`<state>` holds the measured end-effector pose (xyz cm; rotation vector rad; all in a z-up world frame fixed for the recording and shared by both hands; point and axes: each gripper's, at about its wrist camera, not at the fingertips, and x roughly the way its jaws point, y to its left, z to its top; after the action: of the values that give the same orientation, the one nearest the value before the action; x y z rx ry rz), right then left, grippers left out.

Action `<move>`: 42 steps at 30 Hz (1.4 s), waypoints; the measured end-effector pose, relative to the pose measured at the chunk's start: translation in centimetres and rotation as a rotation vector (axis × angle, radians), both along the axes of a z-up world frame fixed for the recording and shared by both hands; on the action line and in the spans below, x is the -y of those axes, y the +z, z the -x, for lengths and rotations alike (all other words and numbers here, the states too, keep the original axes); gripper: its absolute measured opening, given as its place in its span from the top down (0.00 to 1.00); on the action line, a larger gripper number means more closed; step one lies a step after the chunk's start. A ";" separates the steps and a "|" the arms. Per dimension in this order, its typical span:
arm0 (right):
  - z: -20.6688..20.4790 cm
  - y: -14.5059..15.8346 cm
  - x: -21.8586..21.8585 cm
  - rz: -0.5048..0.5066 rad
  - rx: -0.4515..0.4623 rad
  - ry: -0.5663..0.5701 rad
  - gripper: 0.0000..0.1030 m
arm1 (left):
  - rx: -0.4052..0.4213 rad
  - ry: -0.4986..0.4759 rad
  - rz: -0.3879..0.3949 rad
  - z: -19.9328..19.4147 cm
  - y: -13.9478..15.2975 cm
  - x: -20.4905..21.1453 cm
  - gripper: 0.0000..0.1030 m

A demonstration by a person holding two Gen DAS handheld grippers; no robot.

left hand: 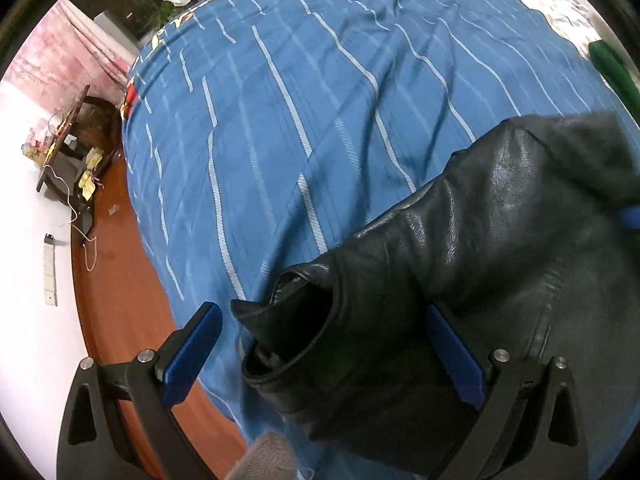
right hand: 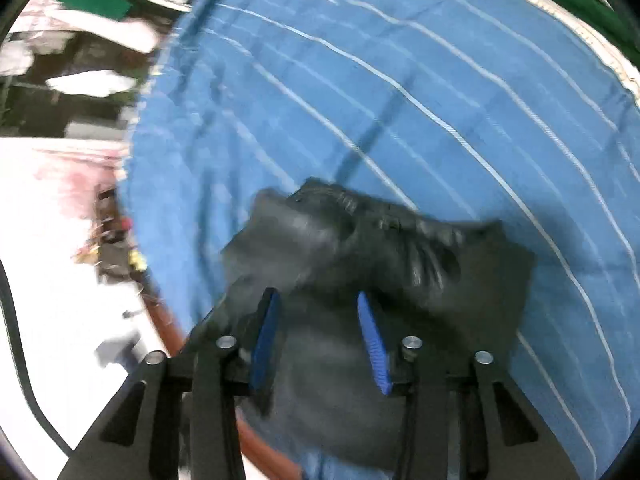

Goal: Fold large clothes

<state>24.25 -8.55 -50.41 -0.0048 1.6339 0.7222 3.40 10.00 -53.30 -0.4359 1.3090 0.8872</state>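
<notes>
A black leather jacket [left hand: 460,264] lies on a blue striped bedspread [left hand: 300,100], its sleeve cuff [left hand: 288,320] open toward me. My left gripper [left hand: 324,320] is open, its blue pads on either side of the cuff, not closed on it. In the right wrist view the jacket [right hand: 360,248] is bunched and blurred on the bedspread [right hand: 400,100]. My right gripper [right hand: 318,308] is open just above the jacket's near part, holding nothing.
The bed has a red-brown wooden edge [left hand: 116,264] on the left, then white floor [left hand: 28,280] with a small cluttered stand [left hand: 76,144]. A green item [left hand: 612,68] lies at the far right of the bed.
</notes>
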 end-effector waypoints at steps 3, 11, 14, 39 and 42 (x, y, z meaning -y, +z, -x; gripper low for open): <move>-0.8 -4.6 -2.7 0.056 0.006 -0.023 0.59 | 0.013 0.014 0.048 0.4 0.0 -0.8 0.00; -0.9 1.1 2.9 -0.149 -0.080 0.023 0.27 | 0.239 0.256 0.223 8.1 4.7 -1.2 0.00; 0.0 1.7 9.2 -0.225 -0.101 -0.041 0.17 | 0.321 0.324 0.353 8.6 2.7 -0.7 0.01; 3.3 -11.6 9.8 -0.594 -0.459 -0.191 0.51 | 0.430 0.260 0.271 4.8 4.2 -1.6 0.71; 3.8 -8.8 9.9 -0.648 -0.460 -0.204 0.53 | 0.439 0.228 0.274 4.3 6.4 -2.0 0.71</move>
<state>20.49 -18.43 -59.19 0.8328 1.7194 1.1179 -0.90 12.05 -46.92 -0.9542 0.9854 0.7439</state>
